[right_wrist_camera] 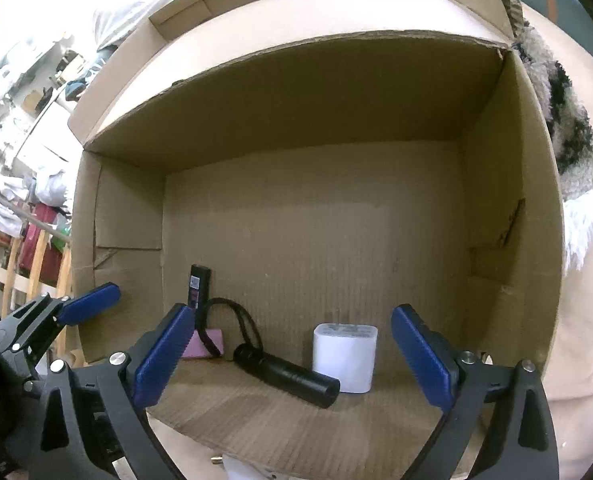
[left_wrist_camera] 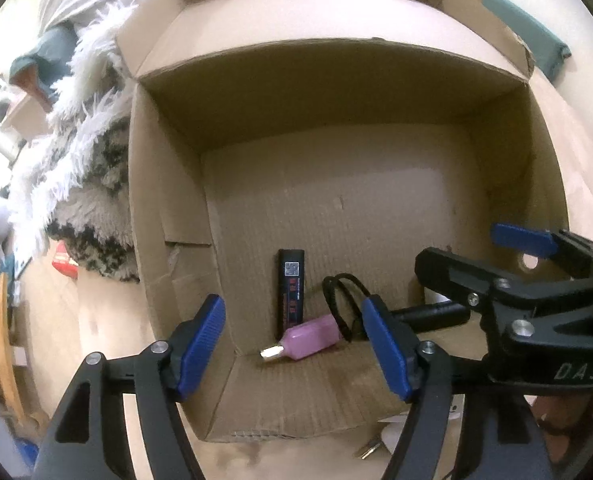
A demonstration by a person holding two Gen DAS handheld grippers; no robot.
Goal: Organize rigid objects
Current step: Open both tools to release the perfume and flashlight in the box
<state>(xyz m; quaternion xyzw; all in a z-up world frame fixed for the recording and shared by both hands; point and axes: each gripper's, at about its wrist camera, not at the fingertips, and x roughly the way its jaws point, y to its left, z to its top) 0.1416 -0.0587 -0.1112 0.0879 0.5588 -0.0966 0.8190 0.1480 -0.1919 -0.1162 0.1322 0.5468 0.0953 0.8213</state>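
Observation:
An open cardboard box (left_wrist_camera: 168,208) (right_wrist_camera: 128,216) lies below both grippers. On its floor, near the front wall, lie a slim black device with a label (left_wrist_camera: 291,292) (right_wrist_camera: 199,285), a pink item with a metal tip (left_wrist_camera: 311,338) (right_wrist_camera: 212,345), a black cylinder with a looped strap (right_wrist_camera: 288,378) (left_wrist_camera: 436,314) and a white cube (right_wrist_camera: 345,356). My left gripper (left_wrist_camera: 293,304) hangs open above the pink item, holding nothing. My right gripper (right_wrist_camera: 292,312) stands wide open above the cylinder and the cube, its pads clear of both.
A shaggy white and dark rug (left_wrist_camera: 92,168) (right_wrist_camera: 568,128) lies beside the box. A white plug with metal prongs (left_wrist_camera: 380,438) sits on the floor just outside the front wall. Wooden rails and clutter (right_wrist_camera: 20,256) stand further off. The far half of the box floor is bare.

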